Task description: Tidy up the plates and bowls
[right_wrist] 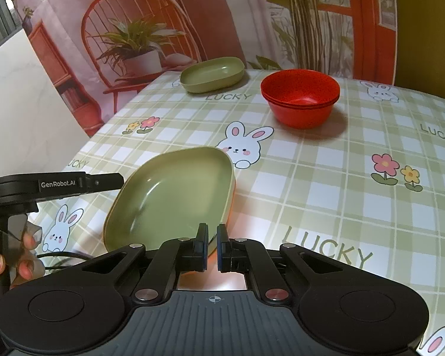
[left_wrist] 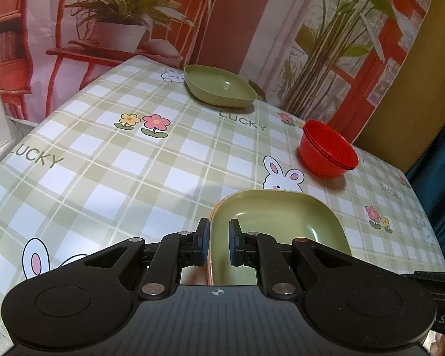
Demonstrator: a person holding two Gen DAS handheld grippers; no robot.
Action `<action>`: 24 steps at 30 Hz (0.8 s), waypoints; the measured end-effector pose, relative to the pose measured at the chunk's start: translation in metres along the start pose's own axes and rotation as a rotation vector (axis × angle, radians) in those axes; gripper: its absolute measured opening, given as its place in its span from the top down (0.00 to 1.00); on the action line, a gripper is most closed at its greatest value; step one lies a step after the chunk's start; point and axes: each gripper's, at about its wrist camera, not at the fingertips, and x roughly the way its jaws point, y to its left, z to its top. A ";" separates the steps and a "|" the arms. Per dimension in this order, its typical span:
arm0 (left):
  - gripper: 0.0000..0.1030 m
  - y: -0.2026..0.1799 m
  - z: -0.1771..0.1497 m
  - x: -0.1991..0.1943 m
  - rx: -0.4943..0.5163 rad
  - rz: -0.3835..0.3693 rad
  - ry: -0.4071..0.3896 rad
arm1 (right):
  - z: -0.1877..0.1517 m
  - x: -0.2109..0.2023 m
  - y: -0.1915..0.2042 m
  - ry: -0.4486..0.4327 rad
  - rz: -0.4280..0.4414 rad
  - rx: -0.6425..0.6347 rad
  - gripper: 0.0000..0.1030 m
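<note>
I've got the near green plate (left_wrist: 281,225) right in front of me, close to the front edge of the table (left_wrist: 109,160), and it is tilted, with an orange rim (right_wrist: 230,204) of another dish peeking out underneath it. My left gripper (left_wrist: 219,243) is pinching that plate's rim, one pad outside the wall, one inside. My right gripper (right_wrist: 212,246) sits at the plate's opposite near edge, jaws drawn together to a narrow slit with the rim at the gap; whether the pads actually bite the rim I cannot tell from here. In the right view the left gripper's body (right_wrist: 56,185) reaches in from the left, with a person's fingers (right_wrist: 26,243) wrapped on its handle. Further out, a stack of red bowls (right_wrist: 300,99) stands toward the back right, and a second green plate (right_wrist: 212,74) lies flat at the far edge, well apart from the bowls. Bunny-and-flower checked tablecloth (right_wrist: 326,184) covers everything.
</note>
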 end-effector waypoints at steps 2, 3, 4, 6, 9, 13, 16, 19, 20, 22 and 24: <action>0.87 -0.001 -0.001 -0.002 0.002 -0.001 -0.011 | 0.000 0.001 0.000 0.002 -0.002 -0.003 0.95; 0.87 -0.001 -0.002 -0.003 0.006 -0.002 -0.016 | -0.001 0.001 0.000 0.003 -0.003 -0.004 0.95; 0.87 -0.003 -0.003 -0.003 0.010 -0.002 -0.019 | -0.001 0.001 0.000 0.003 -0.003 -0.003 0.95; 0.87 -0.005 -0.004 -0.004 0.022 -0.001 -0.026 | -0.001 0.002 0.000 0.003 -0.003 -0.005 0.95; 0.87 -0.005 -0.007 -0.007 0.022 0.005 -0.044 | -0.001 0.002 -0.001 0.005 -0.001 -0.002 0.95; 0.87 -0.005 -0.011 -0.012 0.021 0.011 -0.066 | -0.004 0.006 -0.001 0.025 -0.005 -0.003 0.95; 0.87 -0.004 -0.014 -0.016 0.014 0.013 -0.080 | -0.004 0.004 -0.002 0.015 -0.002 -0.001 0.95; 0.87 -0.001 -0.015 -0.019 0.002 0.018 -0.097 | -0.003 -0.002 -0.003 -0.018 -0.002 0.000 0.95; 0.87 0.000 -0.016 -0.020 -0.001 0.021 -0.103 | -0.002 -0.004 -0.004 -0.027 -0.002 0.002 0.95; 0.87 0.001 -0.018 -0.022 -0.008 0.027 -0.109 | -0.002 -0.007 -0.005 -0.040 -0.007 0.004 0.95; 0.87 0.004 -0.020 -0.023 -0.019 0.032 -0.109 | -0.002 -0.009 -0.005 -0.052 -0.010 -0.001 0.95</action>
